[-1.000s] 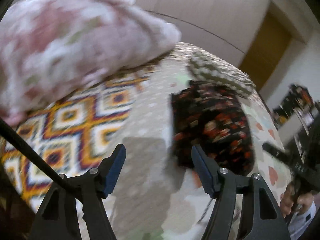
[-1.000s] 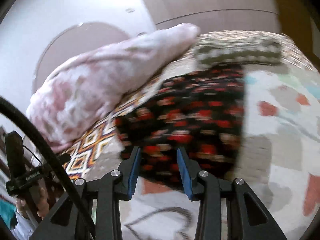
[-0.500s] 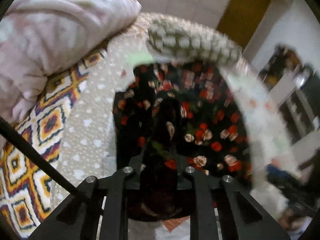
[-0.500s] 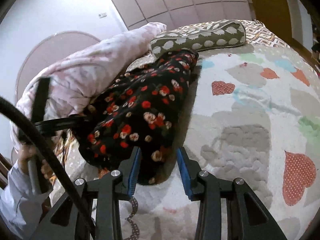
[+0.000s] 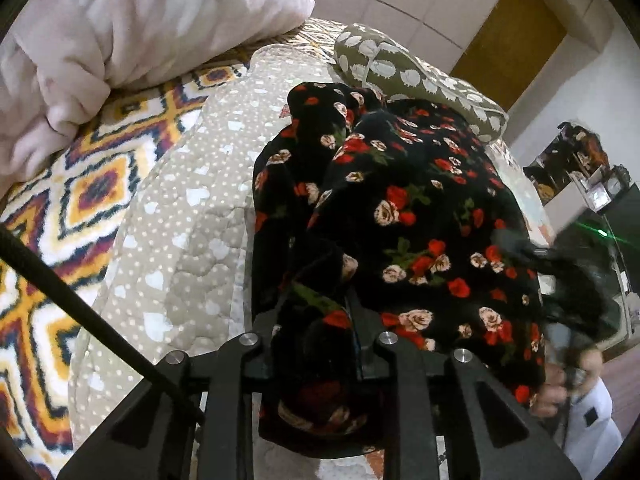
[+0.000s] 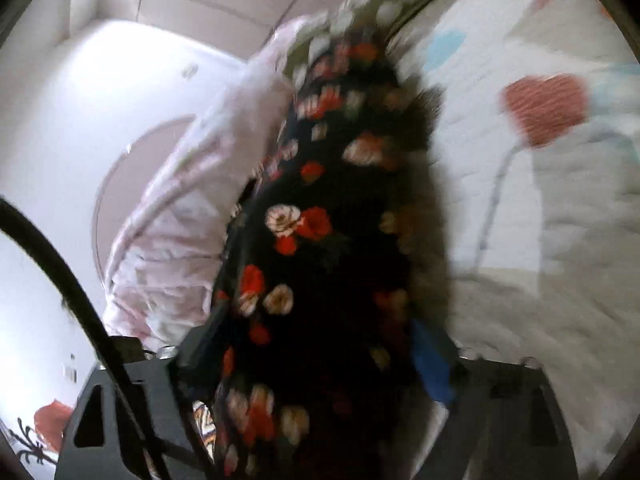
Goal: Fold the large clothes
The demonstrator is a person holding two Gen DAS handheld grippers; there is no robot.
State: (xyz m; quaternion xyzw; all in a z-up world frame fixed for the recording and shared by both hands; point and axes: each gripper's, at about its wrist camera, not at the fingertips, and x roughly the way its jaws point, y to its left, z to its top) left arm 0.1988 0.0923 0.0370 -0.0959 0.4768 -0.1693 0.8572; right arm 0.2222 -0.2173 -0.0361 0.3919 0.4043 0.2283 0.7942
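Observation:
A large black garment with red and cream roses (image 5: 416, 216) lies bunched on the bed and is lifted at its near edge. My left gripper (image 5: 316, 320) is shut on a fold of this garment, and cloth hides its fingertips. In the right wrist view the garment (image 6: 320, 264) hangs across the frame. My right gripper (image 6: 316, 352) has the cloth between its jaws, with one blue pad (image 6: 430, 364) showing beside it; the view is blurred. The right gripper also shows blurred in the left wrist view (image 5: 560, 276).
The bed has a beige heart-dotted quilt (image 5: 188, 216) and a diamond-patterned blanket (image 5: 80, 184). A pink bundled duvet (image 5: 132, 36) lies at the far left. An olive spotted pillow (image 5: 416, 76) lies behind the garment. A cluttered shelf (image 5: 580, 168) stands at the right.
Both grippers went from open near the garment to holding it. The left closed on a fold first, then the right moved in onto the cloth, and the garment's near edge has been lifted.

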